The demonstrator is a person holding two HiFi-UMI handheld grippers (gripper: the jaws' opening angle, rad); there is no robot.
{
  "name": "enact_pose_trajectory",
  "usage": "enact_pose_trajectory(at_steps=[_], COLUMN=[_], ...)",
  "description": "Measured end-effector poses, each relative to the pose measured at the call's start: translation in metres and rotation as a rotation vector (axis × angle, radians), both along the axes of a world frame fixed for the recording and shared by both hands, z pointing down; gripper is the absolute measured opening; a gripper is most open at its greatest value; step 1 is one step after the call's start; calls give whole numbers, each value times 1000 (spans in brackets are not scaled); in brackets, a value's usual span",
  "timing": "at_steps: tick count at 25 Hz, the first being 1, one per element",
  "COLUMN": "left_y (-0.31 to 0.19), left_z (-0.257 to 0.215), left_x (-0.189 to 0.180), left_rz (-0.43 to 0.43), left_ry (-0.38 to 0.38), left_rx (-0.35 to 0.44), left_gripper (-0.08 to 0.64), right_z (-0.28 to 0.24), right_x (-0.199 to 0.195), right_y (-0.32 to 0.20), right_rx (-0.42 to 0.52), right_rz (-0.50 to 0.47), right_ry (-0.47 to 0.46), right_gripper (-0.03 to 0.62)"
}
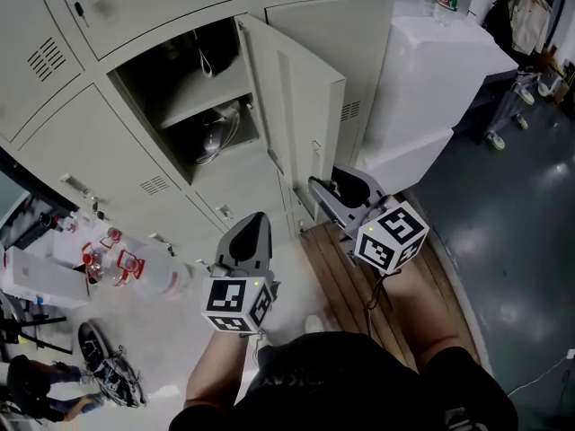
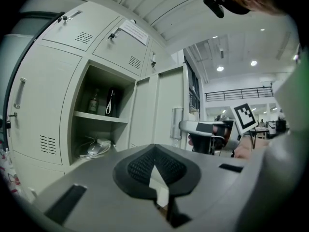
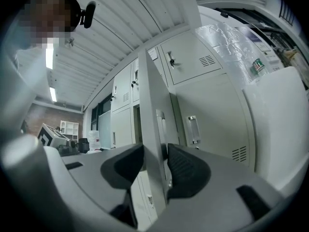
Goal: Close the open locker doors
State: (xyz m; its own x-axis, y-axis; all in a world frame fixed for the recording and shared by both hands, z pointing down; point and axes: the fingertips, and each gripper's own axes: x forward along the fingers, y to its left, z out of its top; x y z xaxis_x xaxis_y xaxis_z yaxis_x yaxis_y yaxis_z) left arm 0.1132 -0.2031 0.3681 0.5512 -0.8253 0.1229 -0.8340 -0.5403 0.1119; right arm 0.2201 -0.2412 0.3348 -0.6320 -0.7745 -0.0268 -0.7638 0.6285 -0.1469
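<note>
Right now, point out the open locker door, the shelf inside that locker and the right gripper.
open locker door (image 1: 301, 106), head view, on its inner face.
shelf (image 1: 207, 103), head view, on its front edge.
right gripper (image 1: 328, 182), head view, between its fingertips at the door's edge.

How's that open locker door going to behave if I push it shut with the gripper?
The locker door looks like thin painted sheet metal, so it is probably stiff but light and should swing easily. It may slam or bounce back if pushed hard. Its smooth paint could slip in the right gripper around its edge.
</note>
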Motion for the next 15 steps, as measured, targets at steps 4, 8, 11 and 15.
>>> enact_pose_trajectory(at_steps=[4,8,11,15], left_y=[0,2,5,10], left_z=[1,3,3,2], left_x=[-5,-12,-21,-39], left_rz=[-14,-30,-47,-80], left_ry=[2,6,7,5], left_rx=[-3,-7,-10,-10], left_gripper=[5,4,5,5], right_z=[1,0,0,0], right_x=[-7,-20,-32,-55], right_y=[2,4,7,9], right_rx=[3,8,7,12], right_rz=[-28,-72,-104,-147], right_ry=[7,31,34,51], right_gripper=[152,158,158,160])
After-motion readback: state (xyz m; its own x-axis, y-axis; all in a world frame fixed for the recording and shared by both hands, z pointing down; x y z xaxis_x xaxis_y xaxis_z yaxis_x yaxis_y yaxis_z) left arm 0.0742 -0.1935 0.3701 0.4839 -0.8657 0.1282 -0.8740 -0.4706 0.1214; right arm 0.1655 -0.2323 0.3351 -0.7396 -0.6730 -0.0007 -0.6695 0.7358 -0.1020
